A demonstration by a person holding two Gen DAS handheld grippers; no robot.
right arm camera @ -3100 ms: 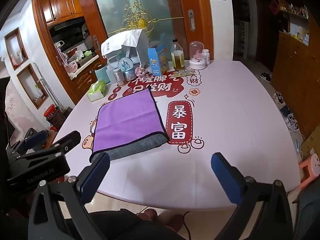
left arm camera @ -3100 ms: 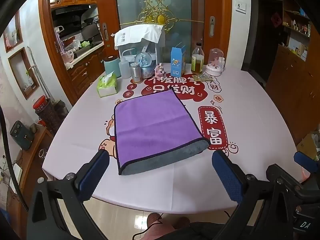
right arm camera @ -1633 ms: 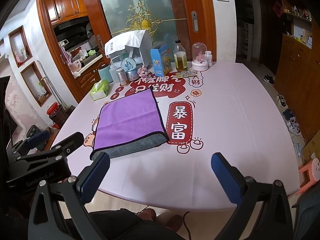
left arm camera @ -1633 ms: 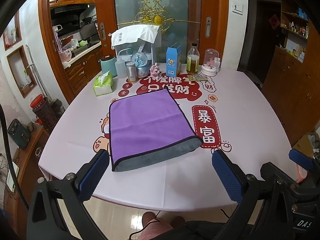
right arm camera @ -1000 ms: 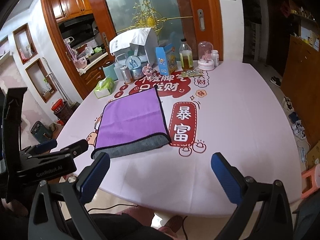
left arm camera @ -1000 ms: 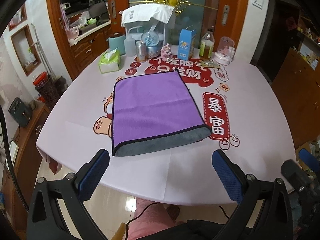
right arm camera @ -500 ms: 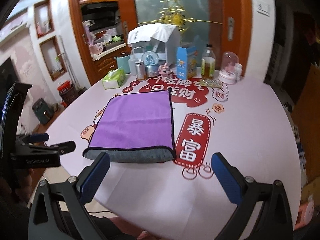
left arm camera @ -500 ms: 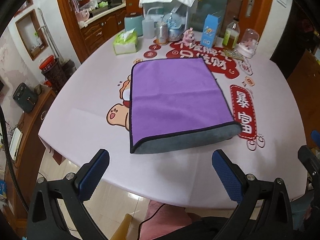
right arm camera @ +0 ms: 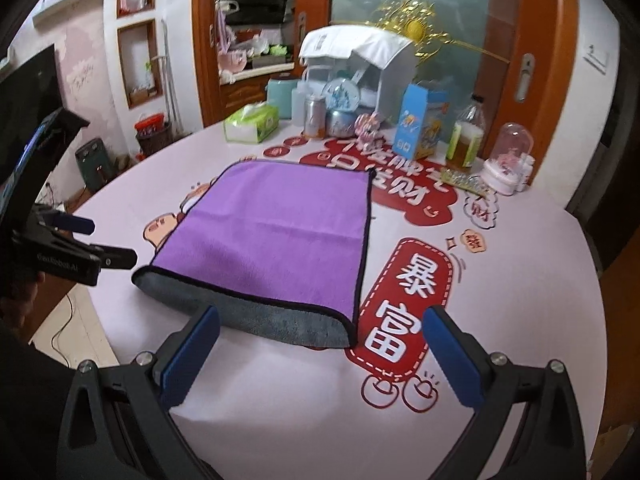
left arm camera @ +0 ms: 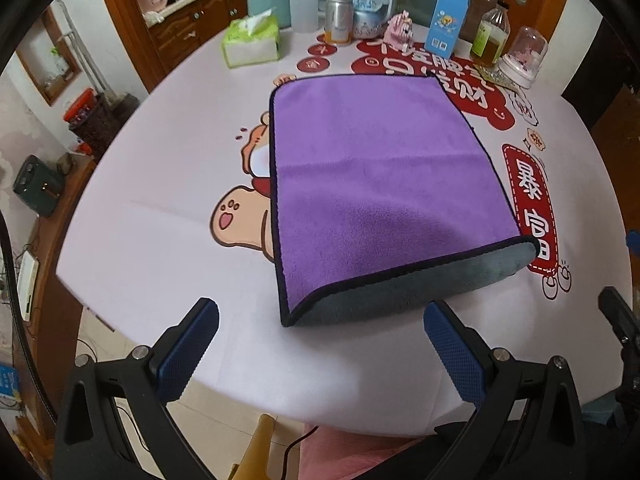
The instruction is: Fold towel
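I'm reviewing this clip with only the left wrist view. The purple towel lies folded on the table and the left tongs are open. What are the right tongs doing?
Observer: The right tongs are open and empty, spread just in front of the purple towel at its near right corner.
Operator: How does that near edge look from there?
Observer: The grey underside shows along the whole near edge, sticking out past the black hem of the purple layer on top.
Operator: Is the person visible anywhere?
Observer: Partly. In the right wrist view, what looks like a hand holds the body of the left tongs at the frame's left edge.
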